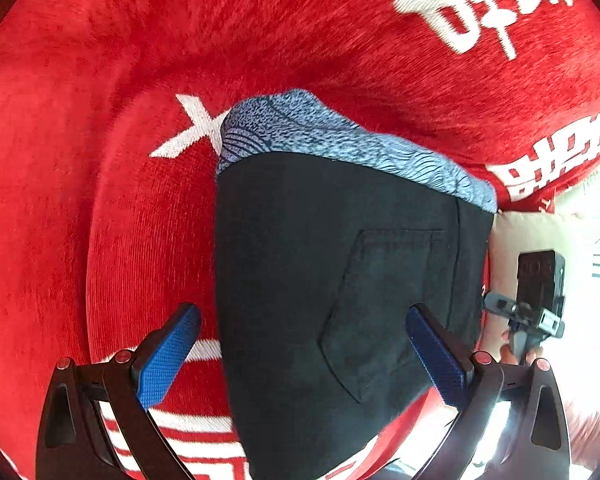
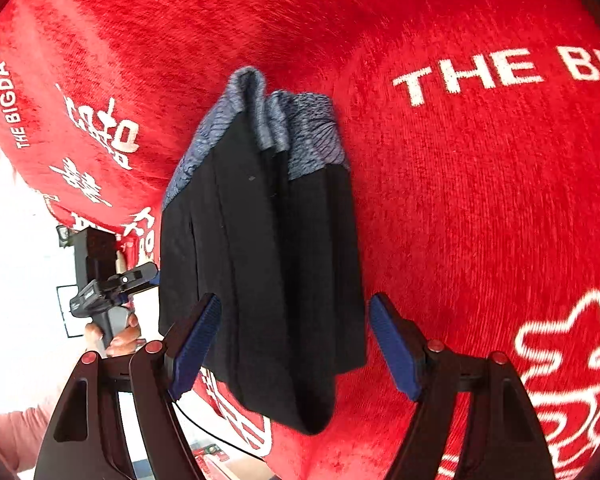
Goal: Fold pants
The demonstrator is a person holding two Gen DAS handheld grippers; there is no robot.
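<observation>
Black pants (image 1: pixel 332 288) with a blue-grey patterned waistband (image 1: pixel 340 136) lie folded into a compact stack on a red cloth. A back pocket faces up in the left wrist view. My left gripper (image 1: pixel 304 354) is open, its blue pads (image 1: pixel 168 356) on either side of the stack's near end, holding nothing. In the right wrist view the folded pants (image 2: pixel 268 272) show several stacked layers. My right gripper (image 2: pixel 294 348) is open, straddling the stack's near end, empty. Each gripper shows in the other's view, the right (image 1: pixel 536 300) and the left (image 2: pixel 112 284).
The red plush cloth (image 1: pixel 100 200) with white lettering (image 2: pixel 468 76) covers the surface and humps up around the pants. Its edge (image 1: pixel 540 184) drops off near the pants, with a bright floor beyond. A pink-sleeved arm (image 2: pixel 4 432) is at the lower left.
</observation>
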